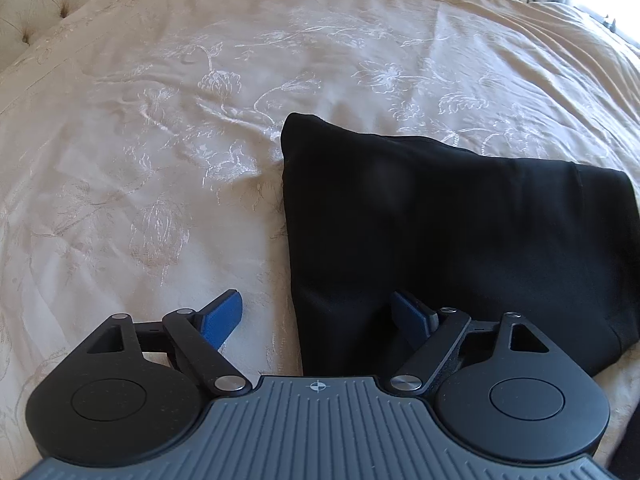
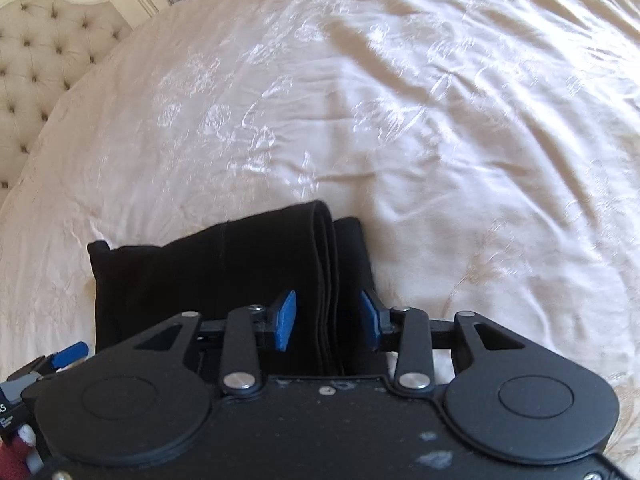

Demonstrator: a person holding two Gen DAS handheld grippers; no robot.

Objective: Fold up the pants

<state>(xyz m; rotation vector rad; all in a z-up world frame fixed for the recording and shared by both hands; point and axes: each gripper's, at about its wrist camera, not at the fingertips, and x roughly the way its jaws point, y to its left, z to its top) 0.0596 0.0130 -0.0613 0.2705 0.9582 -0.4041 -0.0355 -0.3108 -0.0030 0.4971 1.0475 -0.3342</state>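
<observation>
We see black pants (image 1: 452, 232) folded into a compact stack on a cream embroidered bedspread (image 1: 160, 140). Our left gripper (image 1: 316, 320) hangs spread wide over the stack's left edge, gripping nothing. Our right gripper (image 2: 328, 320) is also released, its blue pads (image 2: 286, 320) straddling the layered folds without pinching.

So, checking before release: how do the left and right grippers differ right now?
The left gripper is spread wide across the left edge of the pants; the right gripper is narrower, around the stacked right-hand edge. One left finger sits over the bedspread; both right fingers sit over the pants. Both are open.
</observation>
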